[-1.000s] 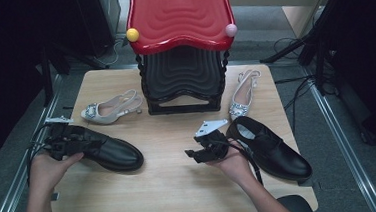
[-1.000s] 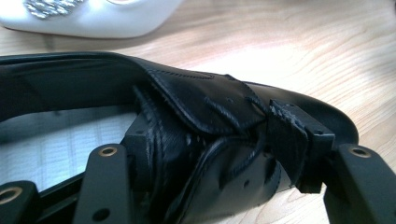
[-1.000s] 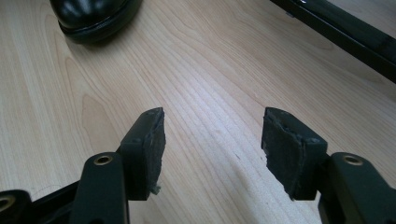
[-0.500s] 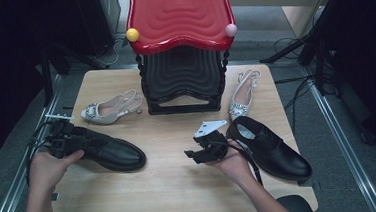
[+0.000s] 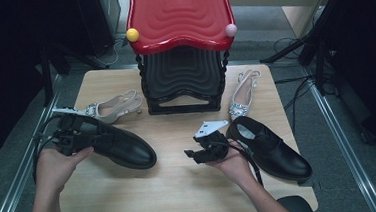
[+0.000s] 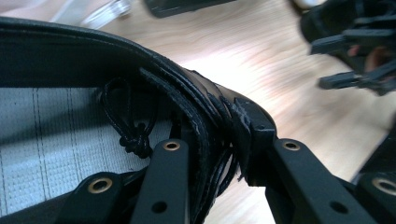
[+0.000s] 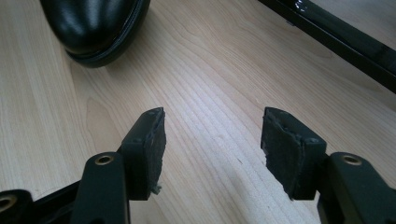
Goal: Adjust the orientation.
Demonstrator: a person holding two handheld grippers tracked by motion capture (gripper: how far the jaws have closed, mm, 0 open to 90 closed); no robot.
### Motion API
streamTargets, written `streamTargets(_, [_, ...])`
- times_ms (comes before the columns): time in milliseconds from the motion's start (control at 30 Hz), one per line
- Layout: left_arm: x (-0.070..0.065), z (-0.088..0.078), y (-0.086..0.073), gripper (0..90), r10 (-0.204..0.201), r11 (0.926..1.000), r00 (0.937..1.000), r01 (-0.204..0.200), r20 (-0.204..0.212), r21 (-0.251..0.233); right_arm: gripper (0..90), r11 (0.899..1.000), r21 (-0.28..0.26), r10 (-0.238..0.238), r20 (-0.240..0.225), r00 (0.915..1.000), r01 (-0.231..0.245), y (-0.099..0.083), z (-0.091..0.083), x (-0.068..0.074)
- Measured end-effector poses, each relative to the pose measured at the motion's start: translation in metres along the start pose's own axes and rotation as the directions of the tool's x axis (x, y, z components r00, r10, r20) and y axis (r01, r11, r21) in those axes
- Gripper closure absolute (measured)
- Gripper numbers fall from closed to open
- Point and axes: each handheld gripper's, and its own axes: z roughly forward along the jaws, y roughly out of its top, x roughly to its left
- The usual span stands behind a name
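Left of the red-topped rack [image 5: 181, 41], the black shoe [image 5: 121, 146] sits heel-up, toe toward the table [image 5: 146, 189] middle. The left hand [image 5: 55, 165] reaches in from the near edge; the left gripper [image 6: 219, 154] has just been closing and now pinches the shoe's heel collar. Right of it, the right gripper [image 7: 212, 140] hangs spread over bare wood with nothing between its jaws.
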Motion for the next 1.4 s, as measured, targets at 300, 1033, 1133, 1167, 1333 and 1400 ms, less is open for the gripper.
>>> streamTargets(300, [-0.026, 0.022, 0.014, 74.8, 0.071, 0.9971, 0.9959, -0.072, 0.056, 0.025, 41.2, 1.000, -0.015, 0.007, 0.018, 0.9998, -0.007, -0.003, -0.008, 0.002])
streamTargets(1033, [-0.074, 0.121, 0.031, 73.6, 0.109, 0.9681, 0.9535, -0.166, 0.281, 0.188, 41.3, 0.993, -0.074, 0.098, 0.088, 0.9913, -0.091, -0.028, -0.039, -0.002])
streamTargets(1133, [-0.076, 0.133, 0.030, 72.4, 0.107, 0.9613, 0.9517, -0.173, 0.288, 0.215, 41.3, 0.993, -0.075, 0.100, 0.094, 0.9905, -0.093, -0.029, -0.040, -0.001])
streamTargets(1167, [-0.075, 0.136, 0.029, 71.8, 0.100, 0.9640, 0.9535, -0.163, 0.284, 0.210, 41.2, 0.993, -0.075, 0.100, 0.096, 0.9904, -0.093, -0.029, -0.040, -0.001])
streamTargets(1333, [-0.064, 0.137, 0.029, 65.4, 0.095, 0.9661, 0.9615, -0.152, 0.258, 0.209, 41.2, 0.994, -0.074, 0.089, 0.096, 0.9914, -0.083, -0.029, -0.039, 0.003])
streamTargets(1400, [-0.064, 0.137, 0.030, 64.8, 0.100, 0.9648, 0.9617, -0.156, 0.255, 0.211, 41.2, 0.994, -0.073, 0.086, 0.096, 0.9917, -0.080, -0.029, -0.039, 0.004])
